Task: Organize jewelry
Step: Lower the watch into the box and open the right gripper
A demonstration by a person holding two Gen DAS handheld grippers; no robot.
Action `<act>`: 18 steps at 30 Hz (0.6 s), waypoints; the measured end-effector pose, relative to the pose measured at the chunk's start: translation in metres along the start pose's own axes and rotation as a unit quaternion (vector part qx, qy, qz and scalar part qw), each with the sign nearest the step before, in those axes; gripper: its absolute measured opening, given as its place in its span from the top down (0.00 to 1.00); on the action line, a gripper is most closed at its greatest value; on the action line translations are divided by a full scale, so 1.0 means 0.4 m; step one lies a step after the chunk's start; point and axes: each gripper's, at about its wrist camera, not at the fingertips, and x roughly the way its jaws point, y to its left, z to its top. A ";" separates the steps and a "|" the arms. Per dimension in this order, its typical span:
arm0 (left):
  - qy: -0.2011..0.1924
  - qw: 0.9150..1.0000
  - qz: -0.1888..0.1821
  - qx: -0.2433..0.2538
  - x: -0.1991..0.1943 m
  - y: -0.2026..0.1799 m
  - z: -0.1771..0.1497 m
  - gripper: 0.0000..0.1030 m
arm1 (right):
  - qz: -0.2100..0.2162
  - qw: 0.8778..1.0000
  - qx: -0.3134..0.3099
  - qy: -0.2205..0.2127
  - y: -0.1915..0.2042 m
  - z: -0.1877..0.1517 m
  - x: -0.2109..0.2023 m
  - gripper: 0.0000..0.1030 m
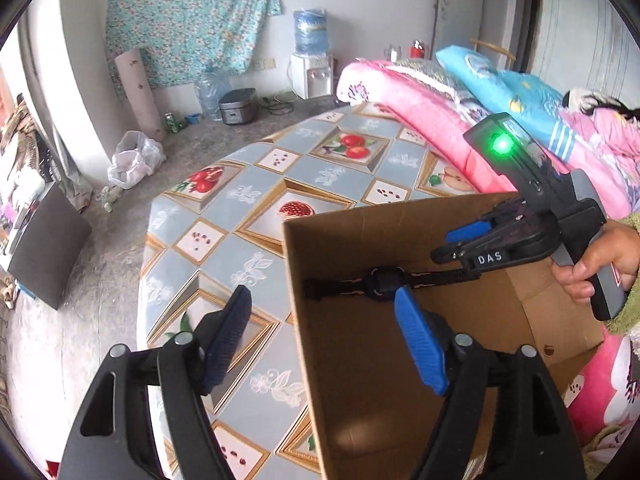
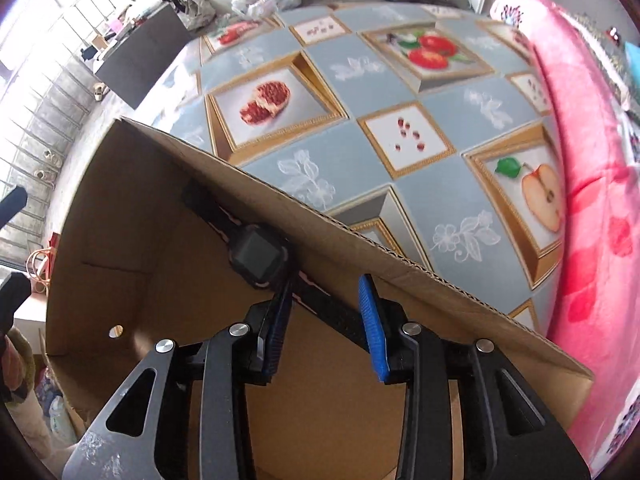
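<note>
watch (image 2: 256, 254) lies inside cardboard box (image 1: 344, 232); both grippers' jaws parted, gripping nothing

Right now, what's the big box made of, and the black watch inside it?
The box looks like plain brown corrugated cardboard: its cut edge shows little wavy ridges. The watch seems matte black plastic or rubber with a dark glassy screen; I can't tell which exactly.

The left wrist camera looks down and forward from just above the near left corner of the cardboard box (image 1: 400, 320) — far back it sees the counter (image 1: 248, 208) and the room. The right wrist camera looks steeply down, very close, into the same box (image 2: 152, 300) — both views share the box and counter (image 2: 400, 92).
</note>
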 end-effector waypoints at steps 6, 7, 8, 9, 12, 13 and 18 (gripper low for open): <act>-0.041 0.998 0.000 -0.047 -0.107 0.044 -0.117 0.21 | -0.003 0.995 -0.003 -0.104 0.008 -0.039 -0.165 0.53; -0.045 0.998 0.002 -0.054 -0.120 0.050 -0.140 0.19 | -0.006 0.991 -0.004 -0.133 0.025 -0.062 -0.203 0.47; -0.047 0.997 0.007 -0.063 -0.132 0.057 -0.169 0.18 | -0.008 0.987 -0.006 -0.159 0.043 -0.086 -0.239 0.39; -0.045 0.996 0.010 -0.071 -0.138 0.062 -0.191 0.18 | -0.006 0.983 -0.006 -0.183 0.063 -0.116 -0.270 0.36; -0.026 0.994 0.011 -0.104 -0.144 0.078 -0.263 0.17 | 0.002 0.973 0.000 -0.229 0.105 -0.201 -0.328 0.25; -0.018 0.993 0.009 -0.114 -0.143 0.081 -0.289 0.17 | 0.007 0.971 0.000 -0.240 0.123 -0.237 -0.339 0.21; 0.019 0.989 0.016 -0.147 -0.126 0.060 -0.402 0.15 | -0.012 0.970 -0.013 -0.244 0.188 -0.314 -0.321 0.12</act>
